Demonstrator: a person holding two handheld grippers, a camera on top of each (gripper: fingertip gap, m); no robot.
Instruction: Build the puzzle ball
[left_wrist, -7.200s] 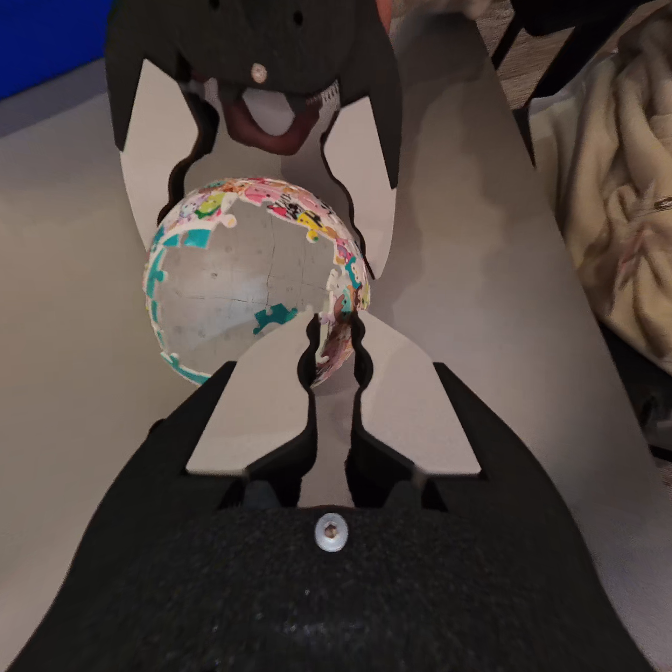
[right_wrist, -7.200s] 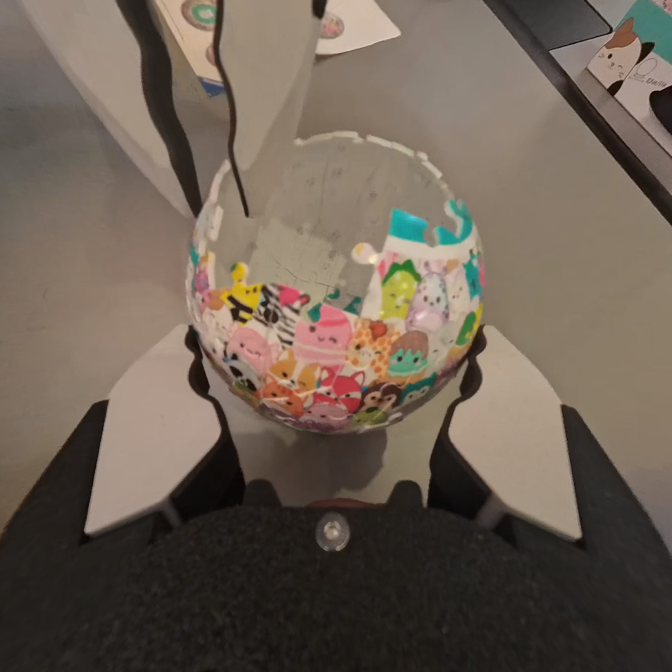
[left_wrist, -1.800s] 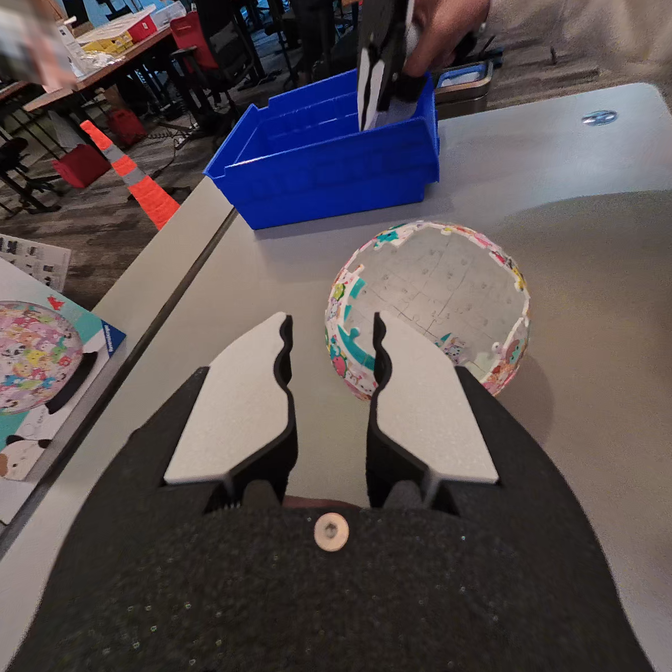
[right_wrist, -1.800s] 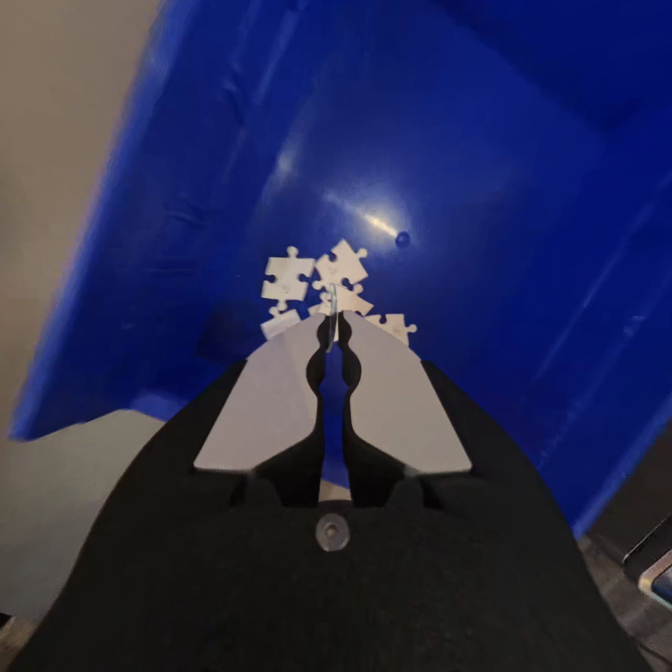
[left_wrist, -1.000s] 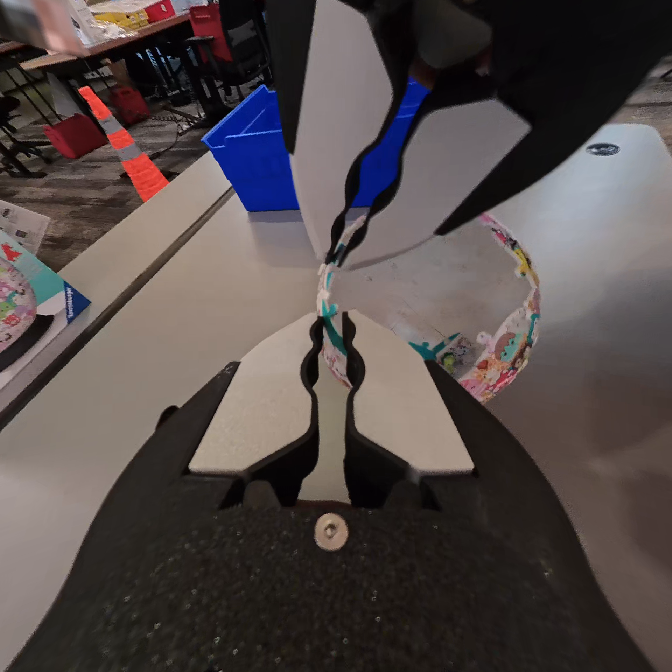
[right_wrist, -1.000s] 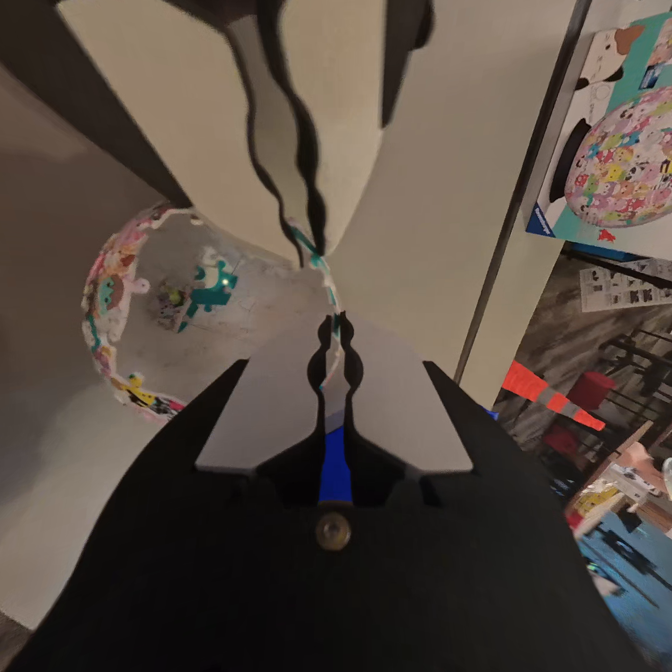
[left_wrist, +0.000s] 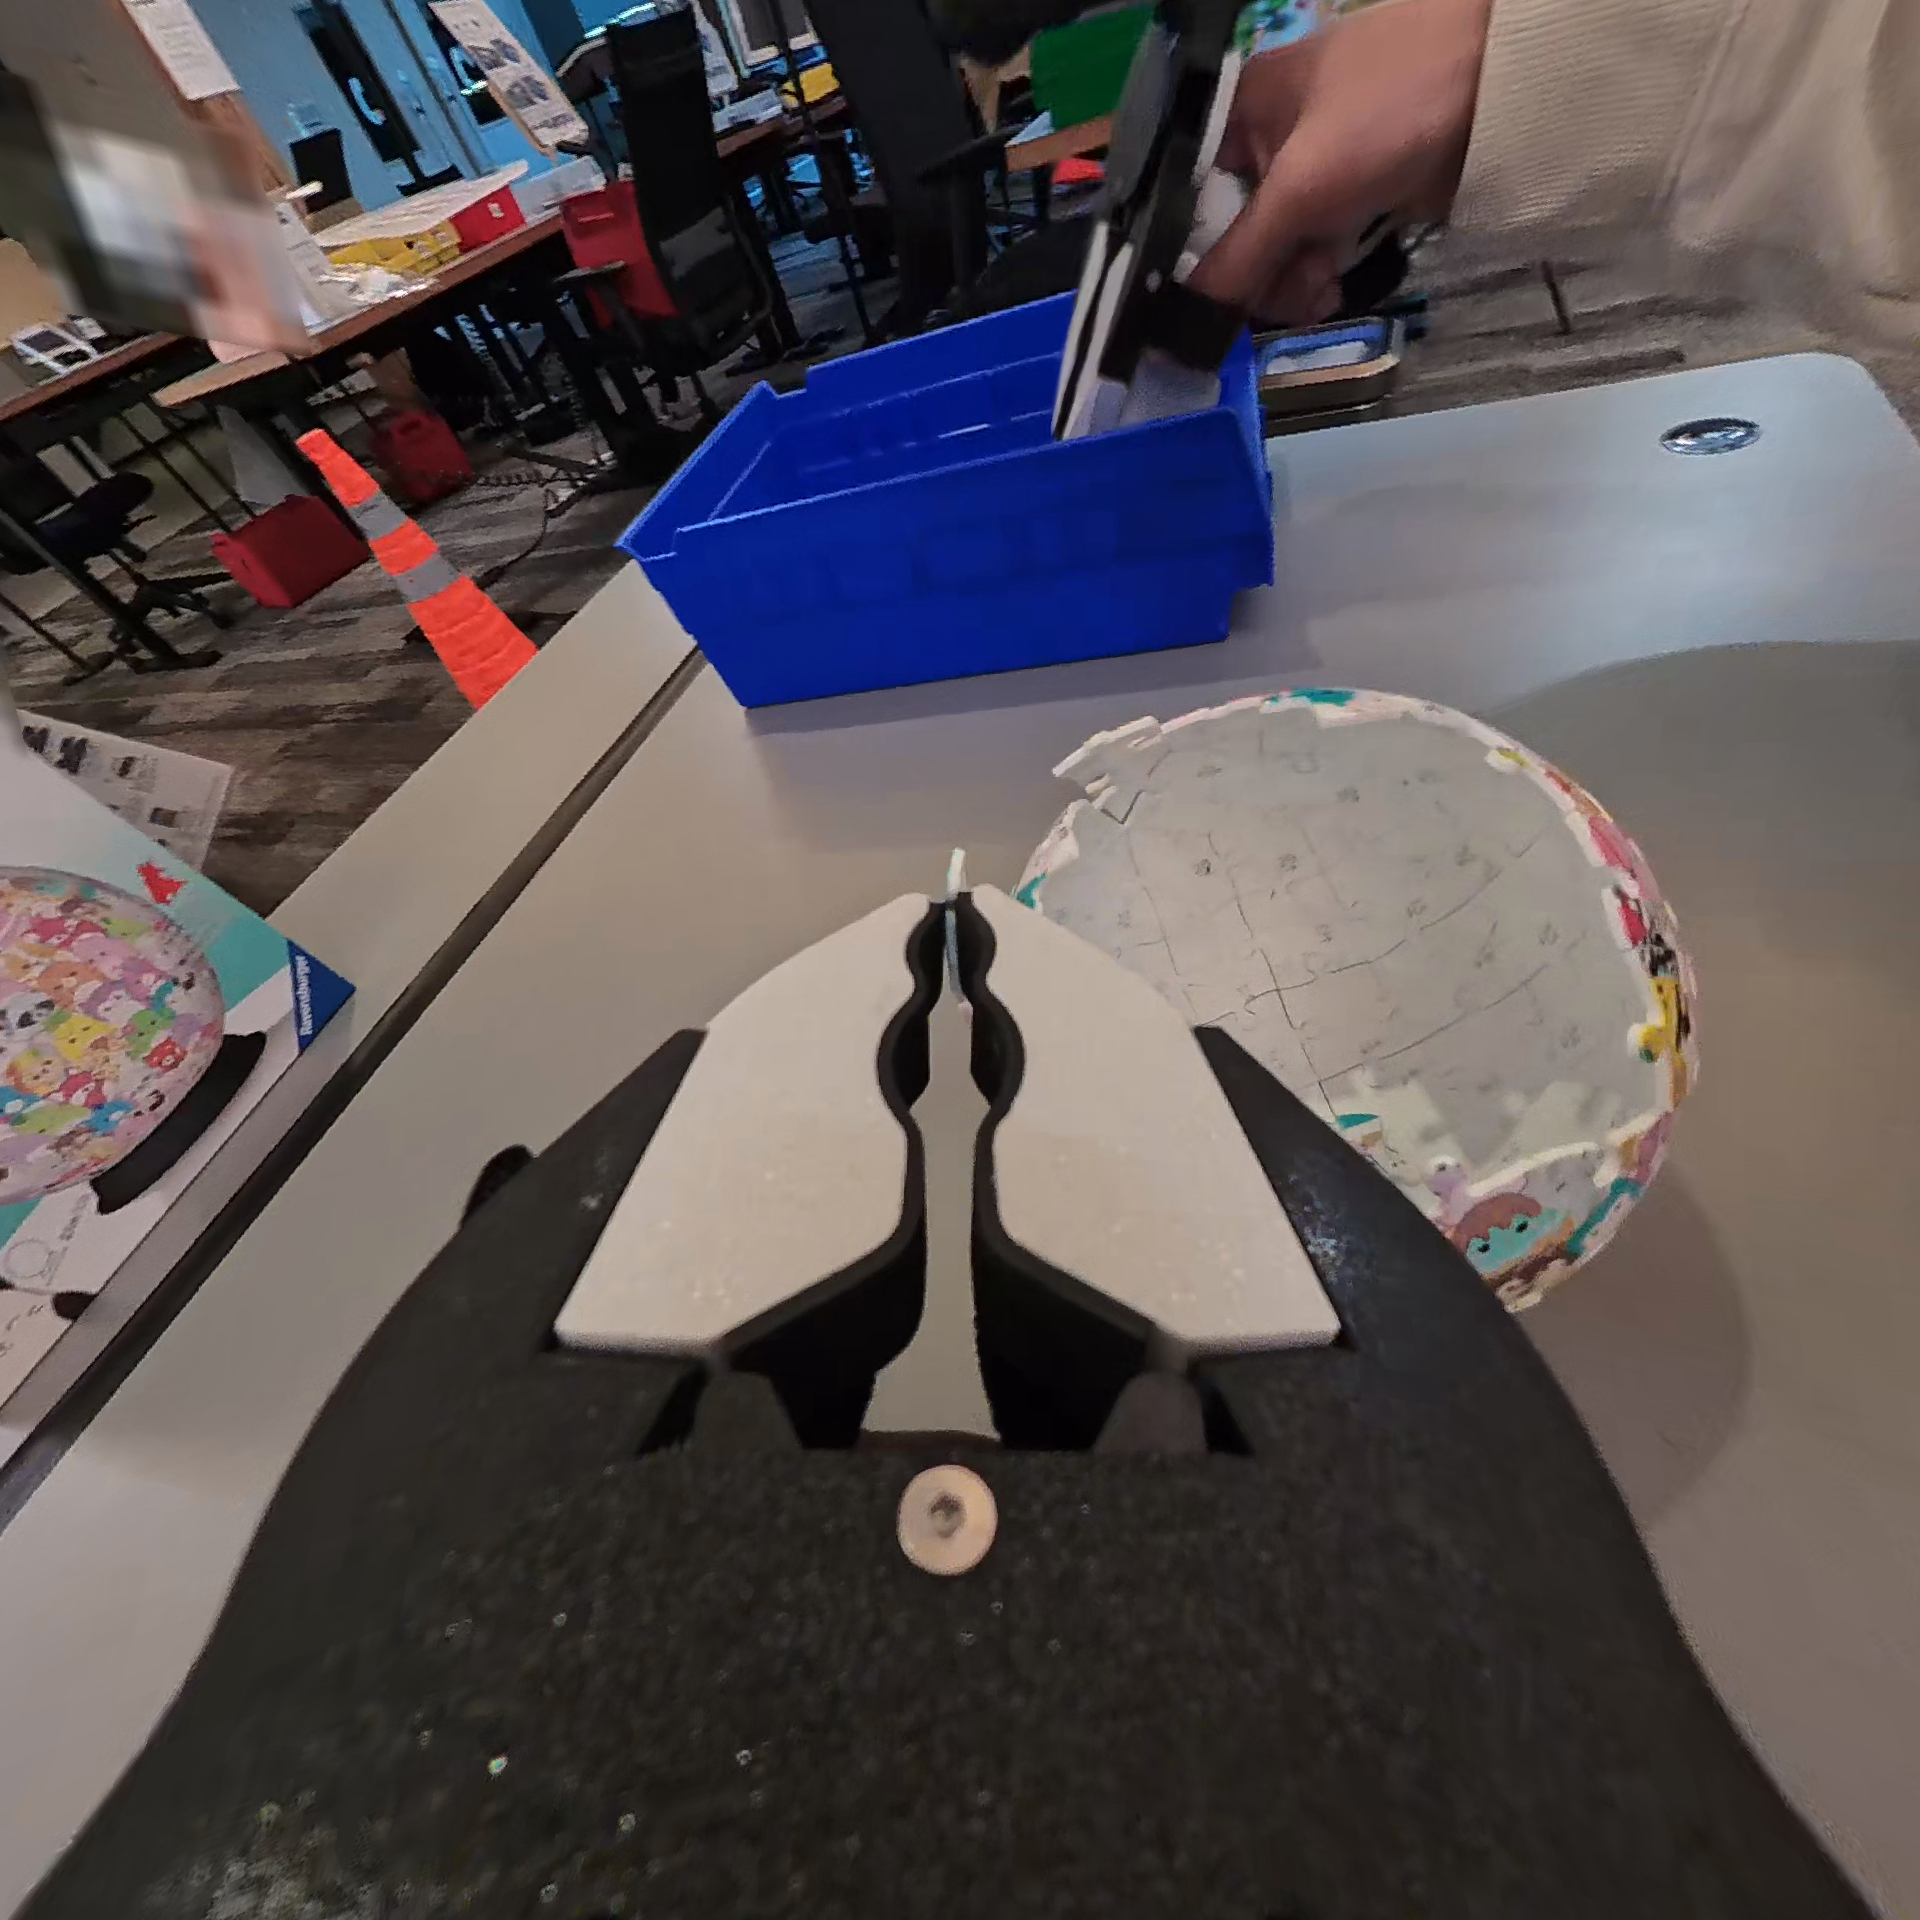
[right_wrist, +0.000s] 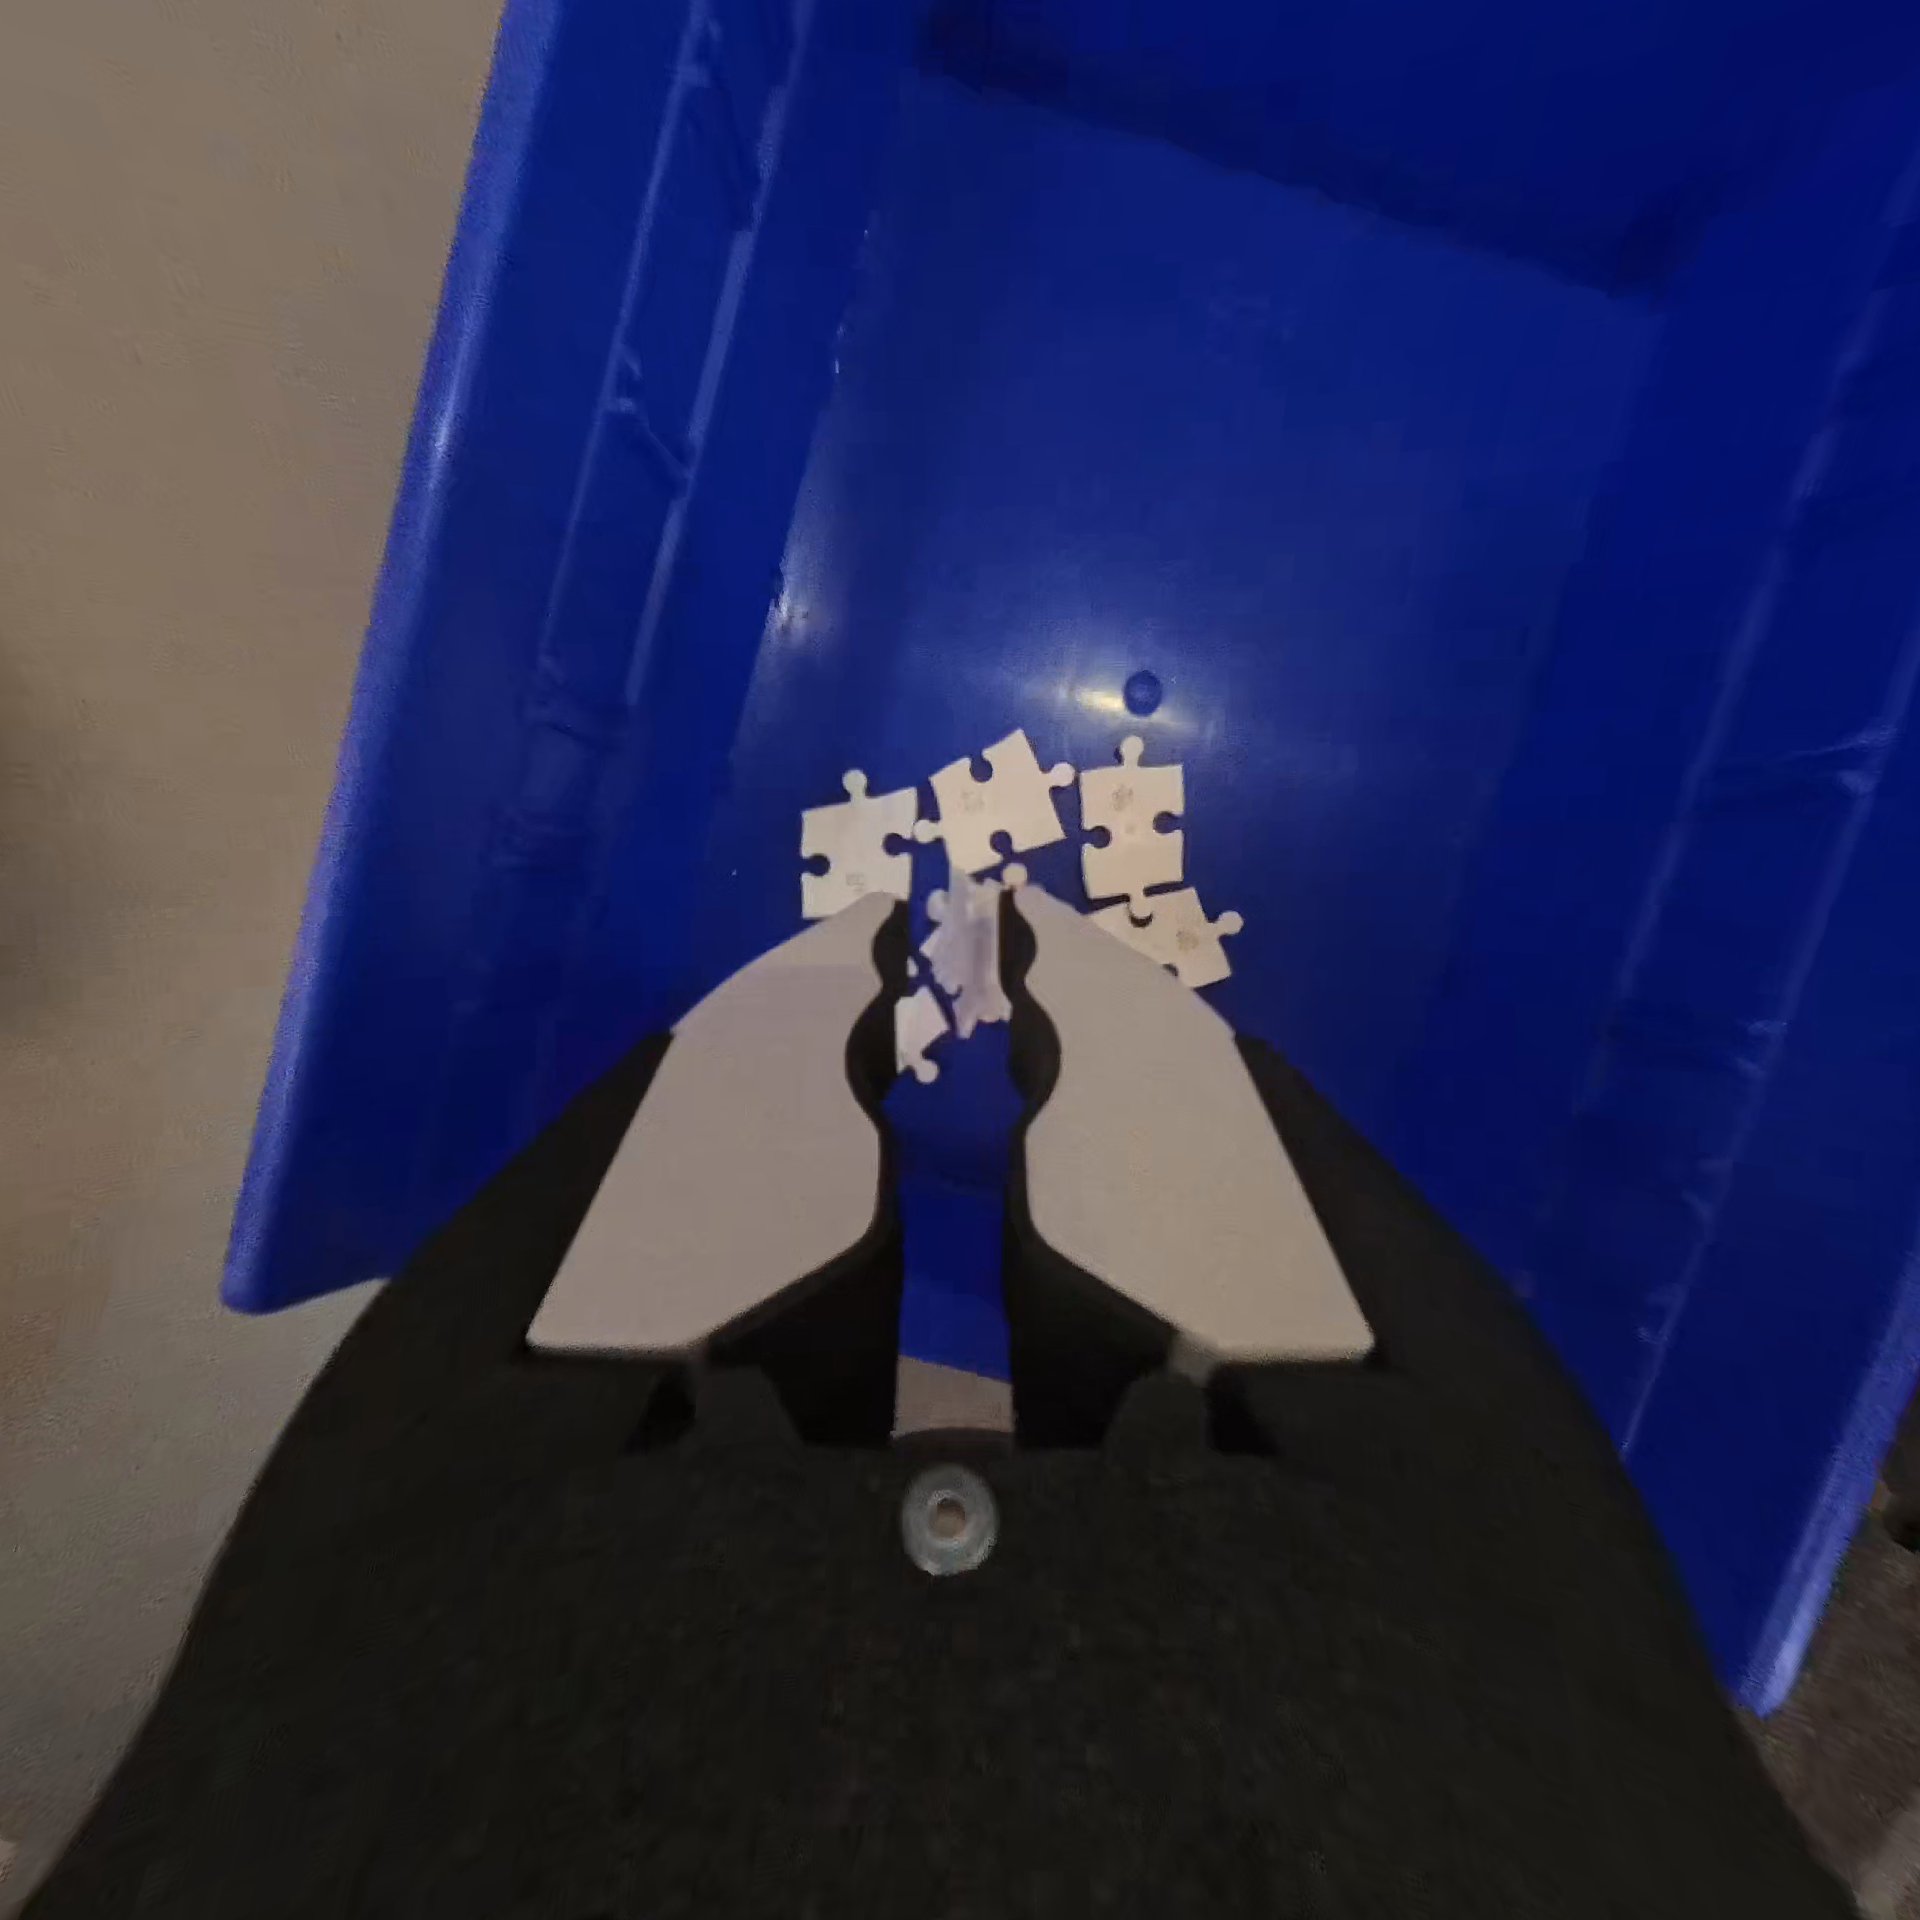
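Note:
The half-built puzzle ball (left_wrist: 1351, 987) lies on the grey table (left_wrist: 727, 831), its open white inside facing my left gripper. My left gripper (left_wrist: 954, 909) is shut on a thin puzzle piece (left_wrist: 952, 940), held edge-on just left of the ball's rim. My right gripper (right_wrist: 948, 909) is down inside the blue bin (right_wrist: 1299, 468). Its jaws stand slightly apart around a blurred white piece (right_wrist: 961, 971). Several loose white pieces (right_wrist: 997, 800) lie on the bin floor just beyond. In the left wrist view the right gripper (left_wrist: 1101, 384) dips into the blue bin (left_wrist: 956, 551).
The puzzle's box (left_wrist: 114, 1039) lies on a lower table at the left. An orange cone (left_wrist: 436, 592) stands on the floor beyond the table edge. A person's hand and cream sleeve (left_wrist: 1558, 135) are at the far right, and a table grommet (left_wrist: 1709, 434) behind the ball. Left tips to right tips: about 35 cm.
One second ago both grippers met at the ball's rim. Now my right gripper has gone back into the blue bin and opened slightly, and my left gripper holds a piece, drawn back from the ball.

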